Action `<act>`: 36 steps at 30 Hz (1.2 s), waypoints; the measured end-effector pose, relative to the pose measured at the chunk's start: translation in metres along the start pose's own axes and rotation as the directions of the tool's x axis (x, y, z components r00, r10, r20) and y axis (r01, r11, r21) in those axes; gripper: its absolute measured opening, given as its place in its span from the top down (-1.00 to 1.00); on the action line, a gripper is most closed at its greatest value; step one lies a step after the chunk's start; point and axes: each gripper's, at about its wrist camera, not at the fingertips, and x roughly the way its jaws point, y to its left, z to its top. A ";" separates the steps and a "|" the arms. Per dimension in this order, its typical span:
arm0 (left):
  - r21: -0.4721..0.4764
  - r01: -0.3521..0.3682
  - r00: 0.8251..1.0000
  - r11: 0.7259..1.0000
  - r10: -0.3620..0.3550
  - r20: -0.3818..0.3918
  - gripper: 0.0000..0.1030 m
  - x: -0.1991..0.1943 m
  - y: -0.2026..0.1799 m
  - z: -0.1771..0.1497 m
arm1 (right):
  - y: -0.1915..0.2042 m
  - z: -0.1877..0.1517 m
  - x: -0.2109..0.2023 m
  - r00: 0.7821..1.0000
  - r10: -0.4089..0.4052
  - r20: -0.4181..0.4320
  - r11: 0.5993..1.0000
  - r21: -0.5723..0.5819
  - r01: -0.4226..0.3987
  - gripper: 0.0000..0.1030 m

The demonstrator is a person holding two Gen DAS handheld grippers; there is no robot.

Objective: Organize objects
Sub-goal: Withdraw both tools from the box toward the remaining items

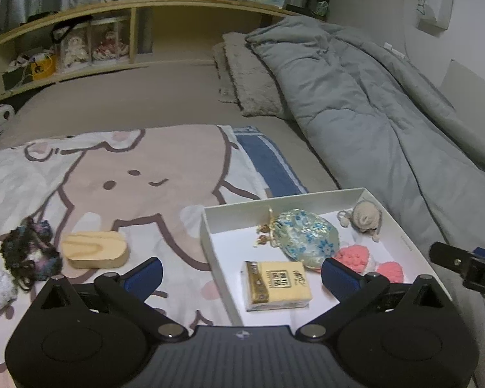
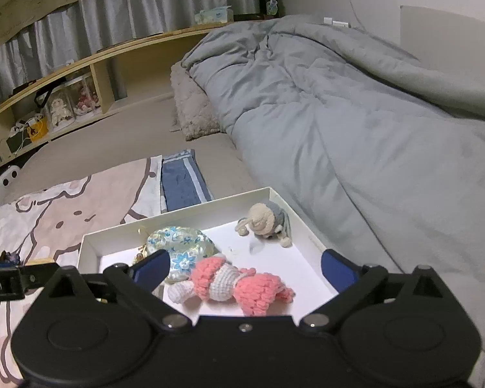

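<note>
Both the left gripper (image 1: 241, 274) and right gripper (image 2: 245, 266) stand spread, holding nothing, above the white box (image 1: 207, 226). Box holds four items. Wooden block (image 1: 95, 249) lies left of it: advisable to approach squarely and pinch its long sides.

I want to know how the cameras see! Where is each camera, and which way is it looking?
Left wrist: sits on the left gripper, looking down at the white cardboard box, yellow tissue pack and cartoon blanket; open blue-padded jaws show.
Right wrist: sits on the right gripper, looking down into the box at the pink crochet doll; open jaws show.
Shared: box, blue floral pouch, grey duvet.
</note>
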 end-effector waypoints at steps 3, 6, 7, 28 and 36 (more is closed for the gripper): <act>0.004 -0.006 1.000 1.000 0.006 0.016 -1.00 -0.007 0.004 -0.001 | 0.001 -0.001 -0.002 1.000 -0.013 -0.010 0.999 -0.030 0.013 -1.00; 0.014 -0.011 0.999 1.000 0.011 0.030 -1.00 -0.012 0.006 -0.003 | 0.002 -0.002 -0.002 1.000 -0.023 -0.015 0.999 -0.040 0.022 -1.00; 0.020 -0.013 0.999 1.000 0.012 0.034 -1.00 -0.013 0.007 -0.003 | 0.002 -0.002 -0.002 1.000 -0.026 -0.016 0.999 -0.039 0.025 -1.00; -0.087 -0.137 0.986 0.987 0.144 0.080 -1.00 -0.054 0.087 -0.022 | 0.045 -0.006 -0.007 0.993 0.120 0.016 0.992 -0.042 -0.119 -1.00; -0.138 -0.223 0.969 0.965 0.235 0.077 -1.00 -0.075 0.132 -0.032 | 0.082 -0.014 -0.004 0.980 0.200 0.001 0.977 -0.082 -0.199 -1.00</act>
